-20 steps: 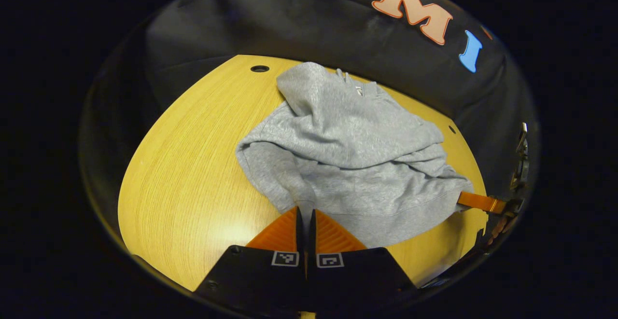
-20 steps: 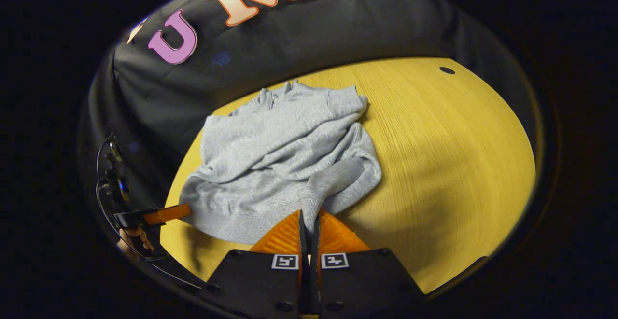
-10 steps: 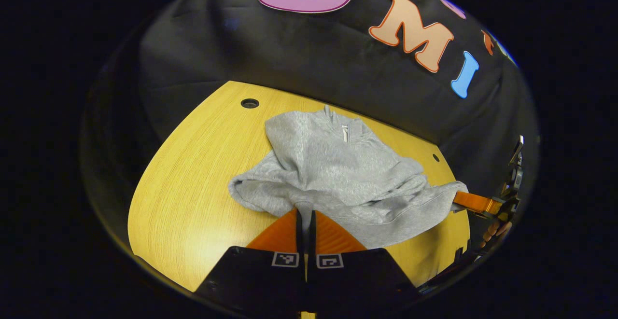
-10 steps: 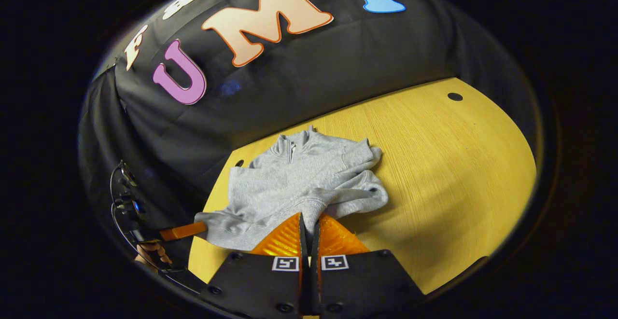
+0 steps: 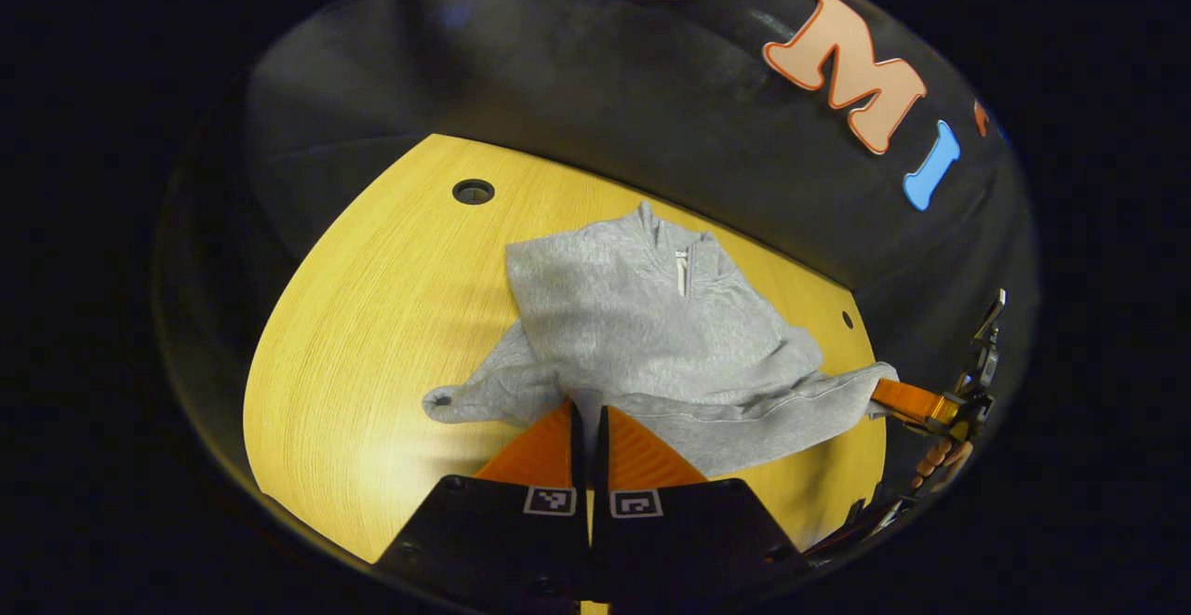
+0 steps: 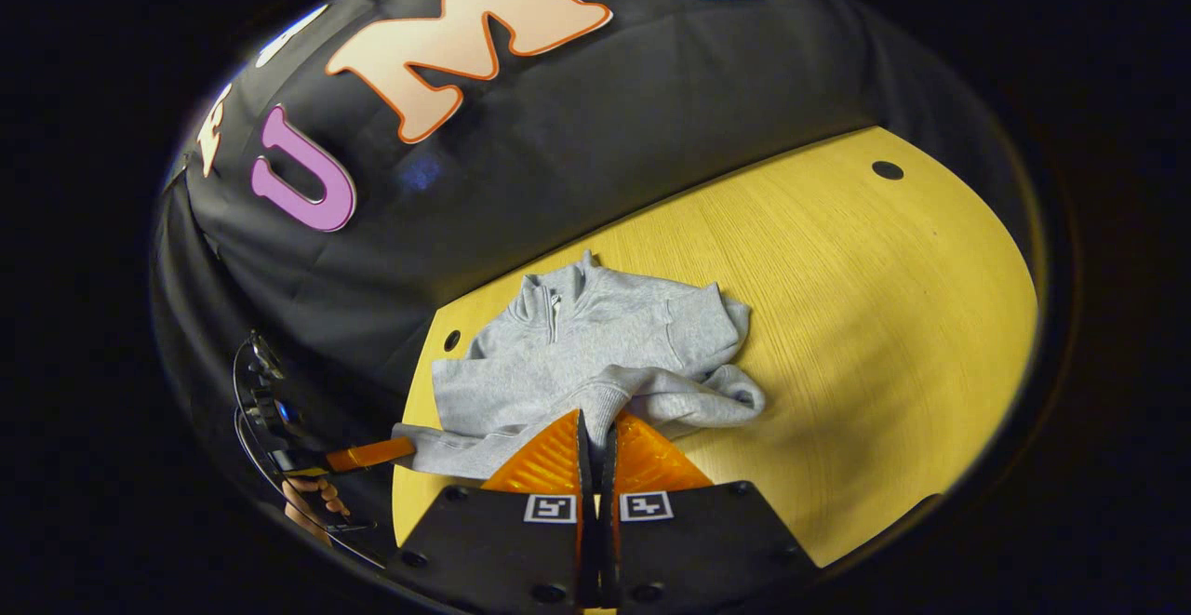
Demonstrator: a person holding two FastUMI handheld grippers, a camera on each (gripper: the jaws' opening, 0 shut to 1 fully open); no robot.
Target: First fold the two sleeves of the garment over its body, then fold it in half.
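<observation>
both tongs [image 5: 588, 415] [image 6: 595, 424] clamped on the grey garment's [image 5: 651, 336] hem

Grey zip-neck garment [image 5: 651, 327], rumpled, collar toward the wall, hem raised off the table

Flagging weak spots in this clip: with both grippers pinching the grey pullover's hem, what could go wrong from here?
1. The left gripper and right gripper each pinch only a thin bit of the pullover hem; the fabric could slip out.
2. One sleeve trails loose on the table and may bunch under the body.
3. The pullover lies close to the table's far edge and could slide against the booth wall.
</observation>
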